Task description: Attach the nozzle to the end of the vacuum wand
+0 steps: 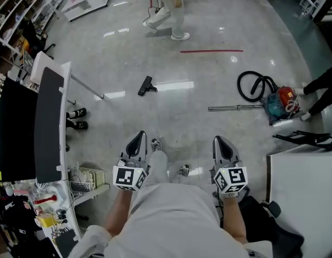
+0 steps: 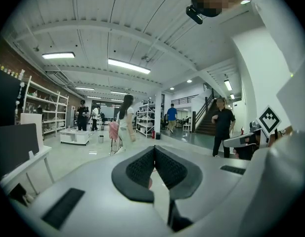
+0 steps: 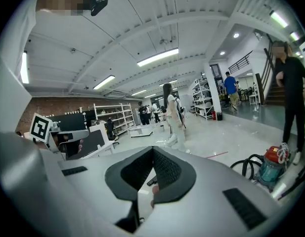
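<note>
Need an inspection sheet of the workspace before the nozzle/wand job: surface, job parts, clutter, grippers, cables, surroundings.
Surface: glossy grey floor, with a red tape line.
Job's things: nozzle lies on the floor, well apart from the wand, which lies by the vacuum cleaner; not joined.
Clutter: shoes beside the left desk.
Grippers: left gripper and right gripper, jaws shut, nothing held, short of both parts.
Cables: black hose coiled next to the vacuum cleaner; nothing else seen on the floor.
Surroundings: person walking beyond the nozzle; shelving further off.
</note>
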`<state>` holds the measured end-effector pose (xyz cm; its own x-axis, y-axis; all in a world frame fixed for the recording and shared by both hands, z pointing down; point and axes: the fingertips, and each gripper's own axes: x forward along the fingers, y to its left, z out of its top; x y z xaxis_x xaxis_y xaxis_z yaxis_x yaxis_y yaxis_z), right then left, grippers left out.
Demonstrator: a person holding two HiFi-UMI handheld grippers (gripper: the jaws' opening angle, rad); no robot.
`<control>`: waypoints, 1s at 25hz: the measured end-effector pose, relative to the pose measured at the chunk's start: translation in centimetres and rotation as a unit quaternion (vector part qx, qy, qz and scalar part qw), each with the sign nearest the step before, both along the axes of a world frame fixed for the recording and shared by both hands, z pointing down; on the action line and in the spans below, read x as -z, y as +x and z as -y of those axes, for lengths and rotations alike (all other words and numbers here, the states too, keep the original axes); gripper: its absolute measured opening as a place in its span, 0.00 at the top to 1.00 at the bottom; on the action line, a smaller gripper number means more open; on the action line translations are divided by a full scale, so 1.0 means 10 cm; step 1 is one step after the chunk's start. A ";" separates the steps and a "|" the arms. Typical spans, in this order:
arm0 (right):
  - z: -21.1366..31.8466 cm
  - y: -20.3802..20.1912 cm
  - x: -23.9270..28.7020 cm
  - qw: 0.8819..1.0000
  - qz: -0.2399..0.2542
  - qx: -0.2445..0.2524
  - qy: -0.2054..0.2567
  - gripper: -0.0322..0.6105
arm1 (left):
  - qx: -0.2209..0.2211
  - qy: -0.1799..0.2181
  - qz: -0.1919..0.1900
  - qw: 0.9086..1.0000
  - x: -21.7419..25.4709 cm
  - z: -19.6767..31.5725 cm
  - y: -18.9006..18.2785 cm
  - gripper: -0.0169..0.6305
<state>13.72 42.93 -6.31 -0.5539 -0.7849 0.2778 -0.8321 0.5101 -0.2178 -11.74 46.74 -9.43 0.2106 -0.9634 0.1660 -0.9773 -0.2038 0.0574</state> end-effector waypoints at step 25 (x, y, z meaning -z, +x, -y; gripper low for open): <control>2.51 -0.88 0.09 0.985 -0.076 -0.154 -0.002 0.94 | -0.162 -0.012 -0.051 0.985 -0.30 3.53 -0.98 0.96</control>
